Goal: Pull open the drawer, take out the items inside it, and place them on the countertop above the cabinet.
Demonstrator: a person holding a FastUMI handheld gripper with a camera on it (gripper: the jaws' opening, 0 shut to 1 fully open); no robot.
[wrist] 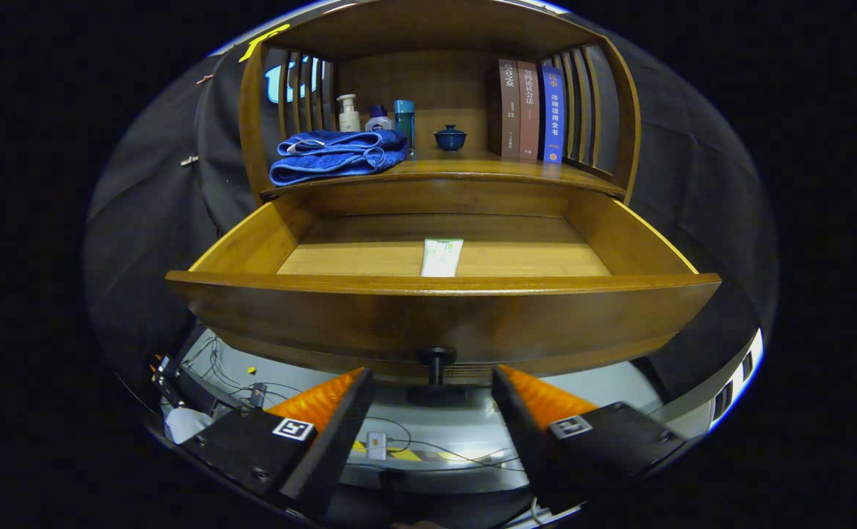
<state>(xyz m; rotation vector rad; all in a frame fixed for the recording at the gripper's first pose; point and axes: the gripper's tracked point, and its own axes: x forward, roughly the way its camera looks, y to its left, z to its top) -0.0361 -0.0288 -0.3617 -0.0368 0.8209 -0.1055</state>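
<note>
The drawer [443,308] stood pulled open; the gripper [432,382] hung with fingers spread apart, empty, either side of the knob [436,358]. A tube [442,257] lay flat mid-drawer — long axis running front to back. Probably light and soft — best pinched across its width.
</note>
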